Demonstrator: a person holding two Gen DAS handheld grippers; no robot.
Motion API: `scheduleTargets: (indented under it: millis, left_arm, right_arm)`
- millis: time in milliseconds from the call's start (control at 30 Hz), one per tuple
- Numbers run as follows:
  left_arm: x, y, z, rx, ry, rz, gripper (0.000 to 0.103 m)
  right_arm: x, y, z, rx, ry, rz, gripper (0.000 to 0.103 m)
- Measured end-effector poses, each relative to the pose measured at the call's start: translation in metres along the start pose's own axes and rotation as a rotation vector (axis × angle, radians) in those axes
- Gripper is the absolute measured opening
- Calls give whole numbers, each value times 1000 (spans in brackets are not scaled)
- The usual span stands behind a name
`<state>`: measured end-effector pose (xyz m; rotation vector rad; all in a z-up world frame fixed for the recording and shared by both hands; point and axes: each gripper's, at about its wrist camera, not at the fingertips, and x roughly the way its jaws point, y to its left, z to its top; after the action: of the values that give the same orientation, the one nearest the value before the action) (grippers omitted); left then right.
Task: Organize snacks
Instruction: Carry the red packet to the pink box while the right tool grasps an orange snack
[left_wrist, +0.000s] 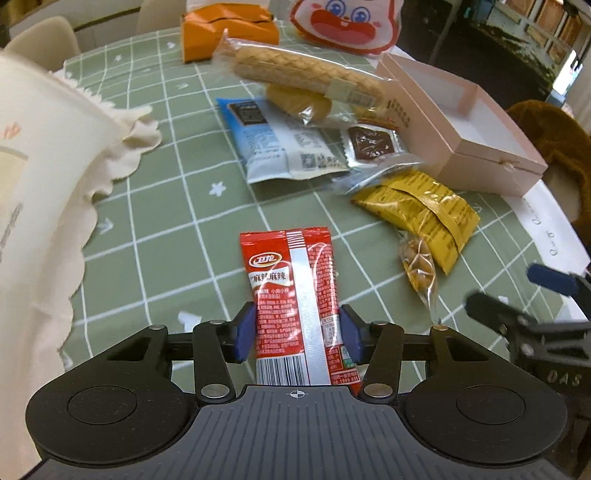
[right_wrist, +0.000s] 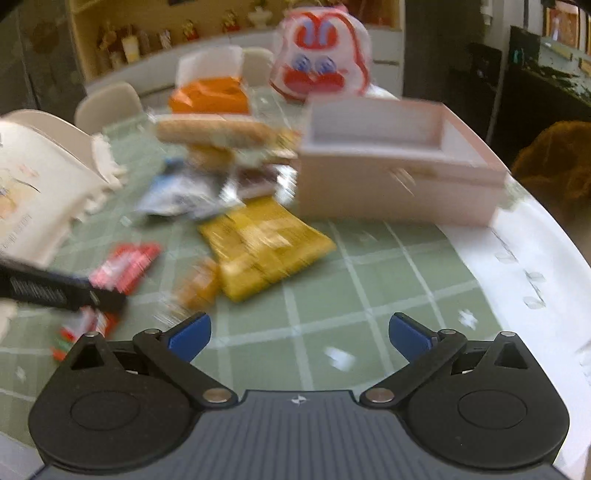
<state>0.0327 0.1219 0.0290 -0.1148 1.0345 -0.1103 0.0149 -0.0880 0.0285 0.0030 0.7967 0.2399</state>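
- The left gripper has its blue pads on either side of a red foil snack packet with white lettering. The pads sit at the packet's two long edges, near its barcode end, and appear to touch them, so the packet seems to be in a light hold rather than a firm one.
- The packet's far end lies over the green checked tablecloth; whether it is lifted clear cannot be told.
- The right gripper stands wide apart with nothing between its pads, hovering over bare tablecloth in a blurred view.
- The likely goal, an open pale pink cardboard box, sits at the table's far right, empty as far as can be seen.
- Between packet and box lie a yellow wrapped snack, a small clear bag of brown nuts, a blue and white pouch and a long wafer roll in clear wrap.
- To do this step well, the left pads should squeeze enough that the slippery foil does not slide out.
- The packet should be carried high over the yellow snack and the nuts, then lowered flat inside the box walls before release.
- The right gripper should stay out of that path, or take the yellow snack next.
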Motion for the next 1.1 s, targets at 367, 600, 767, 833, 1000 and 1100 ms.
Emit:
scheduleTargets:
  millis: [367, 600, 767, 833, 1000, 1100]
  left_arm:
    - [-12, 37, -7, -77, -13, -112, 53]
    - [-15, 55, -6, -85, -9, -168, 53]
    - [-16, 60, -7, -59, 2, -208, 53]
    - [-16, 61, -8, -47, 8, -224, 53]
    - [-20, 55, -11, -5, -3, -253, 53]
    - [-21, 47, -12, 27, 6, -269, 53]
  right_arm:
    - [44, 48, 18, -4, 180, -45, 98]
    - [47, 68, 24, 50, 179, -109, 80]
    - [42, 80, 24, 69, 165, -139, 44]
    - [37, 82, 22, 80, 168, -145, 31]
    - [20, 83, 9, 104, 166, -172, 27]
    - [10, 79, 2, 121, 161, -186, 26]
